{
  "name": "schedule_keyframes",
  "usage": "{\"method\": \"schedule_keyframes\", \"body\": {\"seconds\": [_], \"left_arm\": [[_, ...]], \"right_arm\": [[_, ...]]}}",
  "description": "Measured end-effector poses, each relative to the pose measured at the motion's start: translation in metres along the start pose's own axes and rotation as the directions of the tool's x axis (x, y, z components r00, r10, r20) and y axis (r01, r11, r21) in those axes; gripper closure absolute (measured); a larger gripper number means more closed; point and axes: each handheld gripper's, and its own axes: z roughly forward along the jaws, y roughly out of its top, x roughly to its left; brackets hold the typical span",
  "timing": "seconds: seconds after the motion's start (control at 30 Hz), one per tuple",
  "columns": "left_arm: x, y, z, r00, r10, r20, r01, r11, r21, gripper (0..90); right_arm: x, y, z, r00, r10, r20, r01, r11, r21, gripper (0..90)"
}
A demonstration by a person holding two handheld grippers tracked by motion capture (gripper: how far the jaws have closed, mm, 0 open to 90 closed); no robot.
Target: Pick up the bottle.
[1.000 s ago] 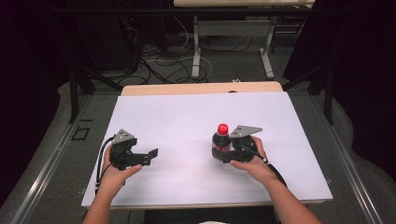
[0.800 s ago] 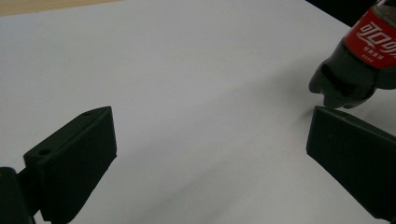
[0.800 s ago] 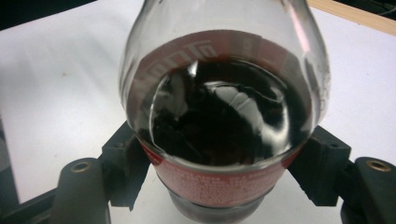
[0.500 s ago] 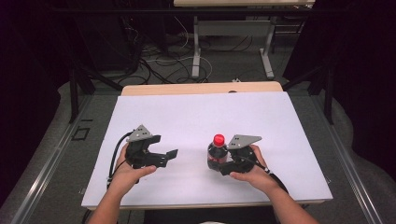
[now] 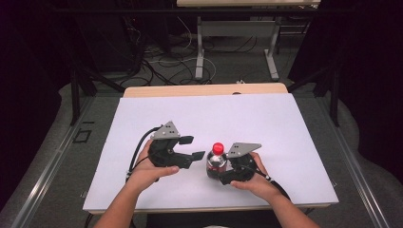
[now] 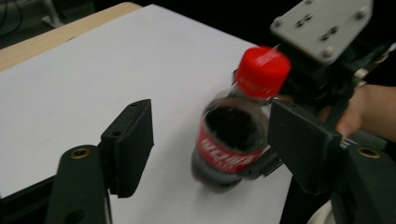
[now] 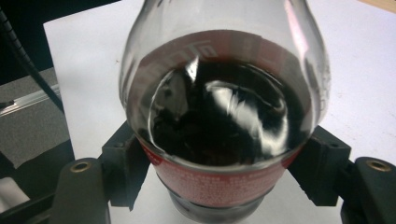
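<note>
The right gripper [image 5: 223, 175] pinches the upright cola bottle [image 5: 216, 164]; the left gripper [image 5: 190, 148], half spread and just closing, waits at its 9 o'clock.

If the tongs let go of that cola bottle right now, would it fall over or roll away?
The cola bottle looks narrow for its height under its red cap, so a nudge would probably tip it. On its round side it would likely roll across the flat white table. It seems about half full of dark drink, so probably a bit heavy and sloshy. The right tongs clamp its label.
</note>
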Motion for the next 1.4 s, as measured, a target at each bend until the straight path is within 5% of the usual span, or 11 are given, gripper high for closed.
{"method": "schedule_keyframes", "body": {"seconds": [0.27, 0.8, 1.07, 1.4], "left_arm": [[-0.007, 0.017, 0.011, 0.9952, 0.022, 0.096, -0.022, 0.9998, -0.001, 38.7], [-0.007, 0.02, 0.027, 0.9806, 0.036, 0.192, -0.052, 0.9956, 0.078, 57.2], [-0.01, 0.022, 0.027, 0.9779, 0.076, 0.195, -0.096, 0.9909, 0.095, 60.3], [-0.015, 0.021, 0.024, 0.9932, 0.035, 0.111, -0.042, 0.9969, 0.066, 61.2]], "right_arm": [[0.006, -0.001, 0.002, 0.9993, -0.02, -0.03, 0.02, 1.0, 0.01, 28.8], [0.014, -0.003, 0.006, 0.9944, -0.047, -0.095, 0.048, 0.999, 0.014, 28.8], [0.017, -0.003, 0.008, 0.9922, -0.045, -0.116, 0.047, 0.999, 0.014, 28.8], [0.016, -0.001, 0.006, 0.9975, -0.027, -0.066, 0.027, 1.0, 0.005, 29.0]]}}
